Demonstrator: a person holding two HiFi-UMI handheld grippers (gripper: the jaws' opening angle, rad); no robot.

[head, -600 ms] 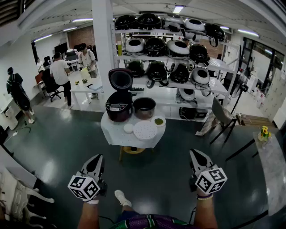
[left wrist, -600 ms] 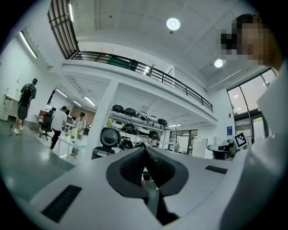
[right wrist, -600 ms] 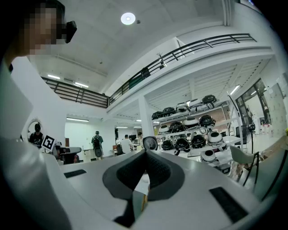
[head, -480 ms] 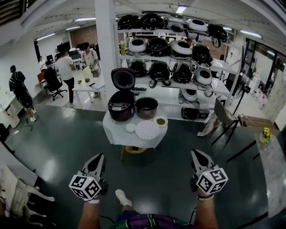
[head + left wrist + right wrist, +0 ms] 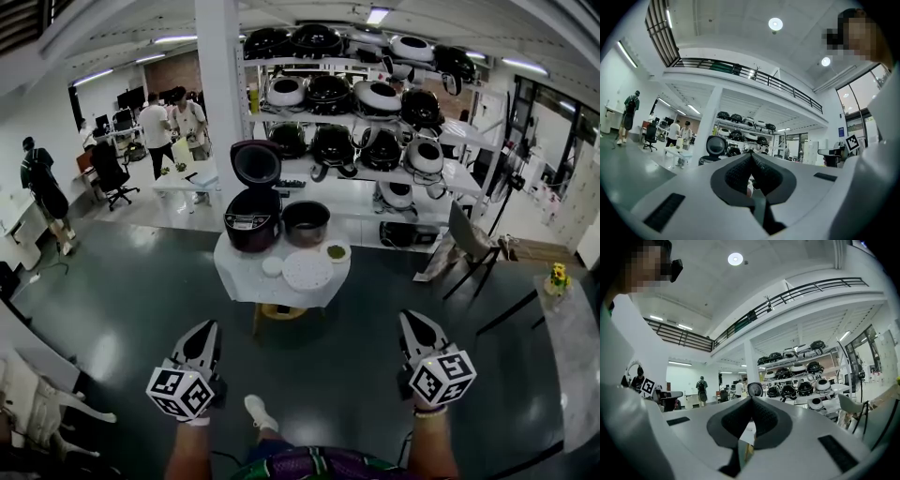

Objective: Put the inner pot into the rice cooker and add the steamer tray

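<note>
1. Head view: A person is standing on a dark floor, holding the left gripper and the right gripper out in front. Both are level and well short of a small round table draped in white. On the table, a dark red rice cooker is sitting with its lid raised. The inner pot is standing just beside the cooker on the right, outside it. The white steamer tray is lying flat in front of the pot, with a small green-filled dish near it on the right. Behind, a shelf is carrying many more cookers.
2. Left gripper view: The left gripper is pressing its jaws together on nothing, with the distant cooker's round lid showing left of its tips.
3. Right gripper view: The right gripper is likewise pressing its jaws together, empty, and pointing toward the lid and the shelf.
</note>
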